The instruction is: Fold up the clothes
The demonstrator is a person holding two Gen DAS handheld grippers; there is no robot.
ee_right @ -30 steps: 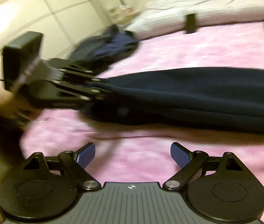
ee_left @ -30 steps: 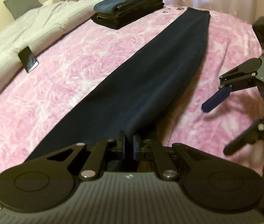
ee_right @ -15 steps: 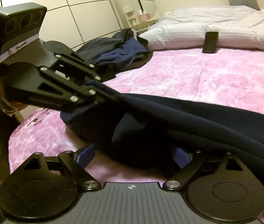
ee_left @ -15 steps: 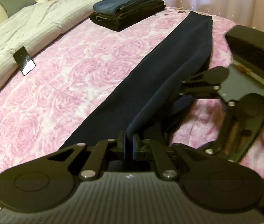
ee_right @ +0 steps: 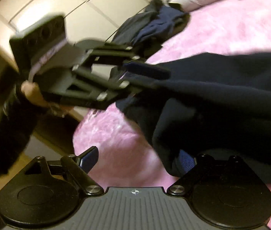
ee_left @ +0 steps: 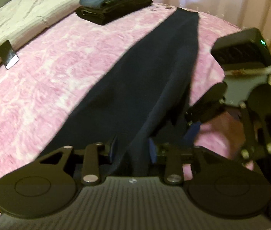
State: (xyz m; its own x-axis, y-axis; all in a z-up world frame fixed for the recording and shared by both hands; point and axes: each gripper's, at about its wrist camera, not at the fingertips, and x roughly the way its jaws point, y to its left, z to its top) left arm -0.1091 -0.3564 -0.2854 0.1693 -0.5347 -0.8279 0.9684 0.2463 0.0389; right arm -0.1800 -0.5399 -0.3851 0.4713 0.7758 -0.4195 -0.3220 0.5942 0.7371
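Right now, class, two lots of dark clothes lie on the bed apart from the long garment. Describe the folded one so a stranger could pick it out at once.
Start from the pink blanket covering the bed and follow the long dark garment to its far end near the curtains. Just left of that end sits the folded stack, beside the white duvet. Its flat, squared layers set it apart from the crumpled heap of clothes.

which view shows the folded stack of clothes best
The left wrist view: the folded stack sits in full at the bed's far end, left of the long dark garment. The right wrist view shows none of it, only a rumpled pile.
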